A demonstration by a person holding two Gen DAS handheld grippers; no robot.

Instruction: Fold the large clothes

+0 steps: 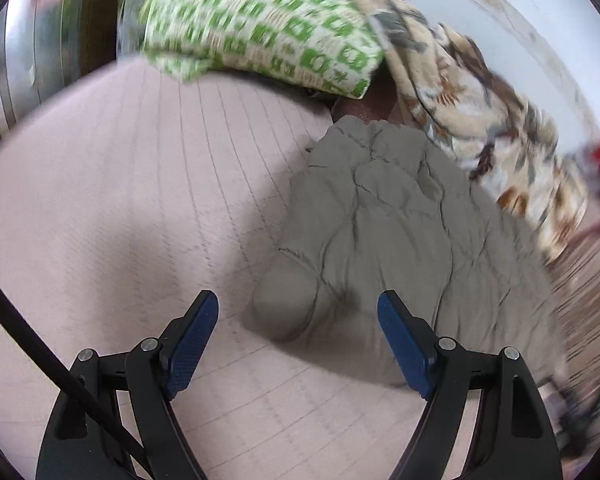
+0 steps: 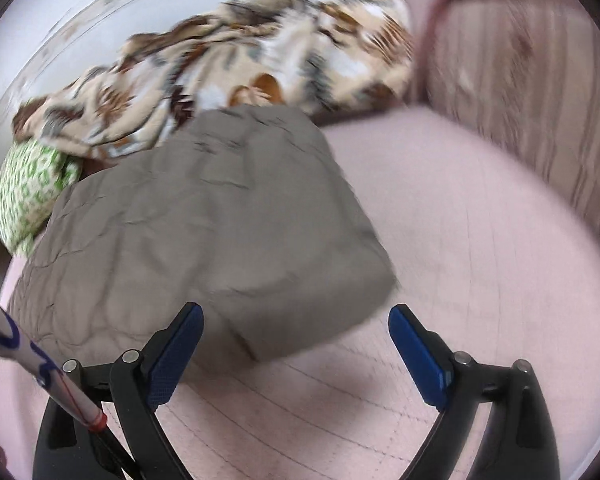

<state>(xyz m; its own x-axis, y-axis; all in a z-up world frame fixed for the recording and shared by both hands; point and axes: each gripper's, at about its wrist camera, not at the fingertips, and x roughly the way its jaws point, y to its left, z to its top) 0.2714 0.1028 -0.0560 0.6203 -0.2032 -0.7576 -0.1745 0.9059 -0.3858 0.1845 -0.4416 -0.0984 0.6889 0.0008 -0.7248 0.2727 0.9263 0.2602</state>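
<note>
A grey-brown quilted padded garment (image 1: 400,232) lies folded into a thick bundle on the pink quilted bed cover (image 1: 120,200). It also shows in the right wrist view (image 2: 204,232) as a blocky folded stack. My left gripper (image 1: 298,304) is open and empty, hovering just above the bundle's near left end. My right gripper (image 2: 296,316) is open and empty, just in front of the bundle's near right corner. Both views are motion-blurred.
A green-and-white patterned pillow (image 1: 260,20) lies at the bed's head, also visible in the right wrist view (image 2: 28,196). A cream-and-brown patterned blanket (image 1: 480,120), (image 2: 228,76) is heaped along the white wall behind the garment. A striped pinkish cover (image 2: 520,100) lies at right.
</note>
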